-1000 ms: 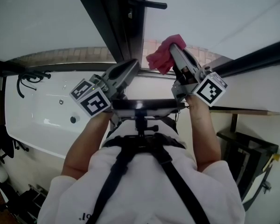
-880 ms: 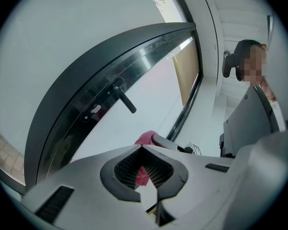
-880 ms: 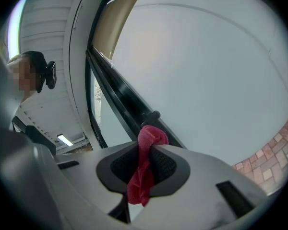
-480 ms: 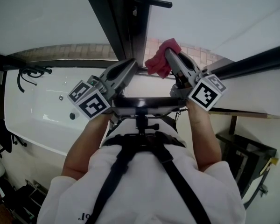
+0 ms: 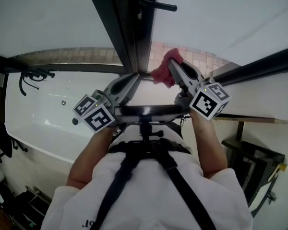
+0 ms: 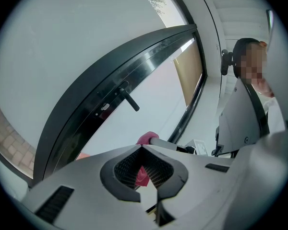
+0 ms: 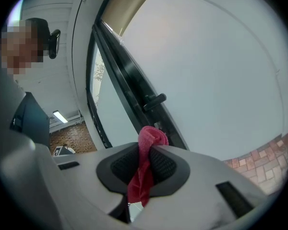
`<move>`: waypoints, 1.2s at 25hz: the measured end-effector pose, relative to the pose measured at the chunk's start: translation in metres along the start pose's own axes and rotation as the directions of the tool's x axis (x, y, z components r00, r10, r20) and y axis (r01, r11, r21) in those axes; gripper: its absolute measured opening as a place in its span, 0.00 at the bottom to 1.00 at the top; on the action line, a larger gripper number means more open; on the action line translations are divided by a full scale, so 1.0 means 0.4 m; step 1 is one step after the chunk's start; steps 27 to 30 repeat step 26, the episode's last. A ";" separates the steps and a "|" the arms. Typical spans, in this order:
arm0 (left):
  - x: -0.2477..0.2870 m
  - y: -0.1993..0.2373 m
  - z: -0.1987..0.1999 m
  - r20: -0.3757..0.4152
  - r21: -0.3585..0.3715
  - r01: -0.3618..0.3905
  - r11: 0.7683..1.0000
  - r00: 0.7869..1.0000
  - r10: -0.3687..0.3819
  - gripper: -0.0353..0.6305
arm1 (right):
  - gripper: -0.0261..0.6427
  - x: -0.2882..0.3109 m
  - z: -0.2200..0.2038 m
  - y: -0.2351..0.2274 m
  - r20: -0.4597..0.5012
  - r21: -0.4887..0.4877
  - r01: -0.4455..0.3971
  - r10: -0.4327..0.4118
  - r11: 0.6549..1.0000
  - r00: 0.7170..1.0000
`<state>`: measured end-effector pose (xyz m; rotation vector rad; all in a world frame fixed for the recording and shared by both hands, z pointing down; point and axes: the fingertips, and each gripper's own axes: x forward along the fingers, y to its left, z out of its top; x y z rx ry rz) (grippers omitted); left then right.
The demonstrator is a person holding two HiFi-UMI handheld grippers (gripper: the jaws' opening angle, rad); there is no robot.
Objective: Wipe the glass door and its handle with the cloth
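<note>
The glass door [image 5: 216,13] rises ahead, with its dark frame [image 5: 129,28] in the middle and a black lever handle [image 5: 158,5] high on the frame. My right gripper [image 5: 172,63] is shut on a pink cloth [image 5: 164,71], which sits low on the glass just right of the frame, well below the handle. In the right gripper view the cloth [image 7: 151,137] bulges out between the pads, and the handle [image 7: 155,101] is beyond it. My left gripper [image 5: 136,76] is shut with nothing in it, close beside the frame's foot; its view shows the handle [image 6: 129,99] and the cloth [image 6: 146,138].
A white tub-like basin [image 5: 38,114] with a black hose [image 5: 31,78] lies to the left. Brick paving [image 5: 77,55] shows beyond the glass. A dark rail [image 5: 259,63] crosses at the right, and a black rack [image 5: 254,157] stands lower right.
My right gripper has carried the cloth down and slightly left on the glass, nearer the frame's foot. The left gripper has barely moved.
</note>
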<state>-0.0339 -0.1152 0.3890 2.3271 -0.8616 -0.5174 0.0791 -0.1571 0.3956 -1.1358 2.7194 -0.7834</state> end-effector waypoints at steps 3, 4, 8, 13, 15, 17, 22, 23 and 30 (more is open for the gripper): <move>-0.001 -0.007 -0.011 -0.006 -0.005 0.001 1.000 1.000 -0.001 0.06 | 0.11 -0.010 -0.003 -0.003 -0.004 -0.001 0.010 -0.010 1.000 1.000; 0.000 -0.012 -0.014 -0.008 -0.004 0.003 1.000 1.000 -0.003 0.06 | 0.11 -0.014 -0.003 -0.004 -0.003 0.000 0.013 -0.013 1.000 1.000; -0.002 -0.027 -0.023 -0.015 -0.002 0.008 1.000 1.000 -0.008 0.06 | 0.10 -0.025 -0.009 -0.006 -0.008 0.006 0.024 -0.024 1.000 1.000; -0.001 -0.030 -0.032 -0.020 -0.004 0.008 1.000 1.000 -0.008 0.06 | 0.10 -0.030 -0.018 -0.007 -0.020 -0.002 0.029 -0.029 1.000 0.999; -0.002 -0.031 -0.035 -0.021 -0.006 0.008 1.000 1.000 -0.008 0.06 | 0.10 -0.030 -0.020 -0.005 -0.023 -0.004 0.028 -0.028 1.000 0.999; -0.002 -0.034 -0.037 -0.022 -0.007 0.009 1.000 1.000 -0.009 0.06 | 0.10 -0.033 -0.021 -0.004 -0.026 -0.008 0.028 -0.028 1.000 0.999; 0.001 -0.043 -0.043 -0.022 -0.004 0.010 1.000 1.000 -0.010 0.06 | 0.10 -0.045 -0.019 -0.002 -0.027 -0.014 0.026 -0.026 1.000 0.999; 0.001 -0.044 -0.044 -0.023 -0.003 0.010 1.000 1.000 -0.010 0.06 | 0.10 -0.046 -0.019 -0.002 -0.026 -0.015 0.024 -0.025 1.000 0.999; 0.002 -0.045 -0.047 -0.026 -0.004 0.010 1.000 1.000 -0.010 0.06 | 0.10 -0.049 -0.019 0.001 -0.025 -0.014 0.020 -0.021 1.000 0.999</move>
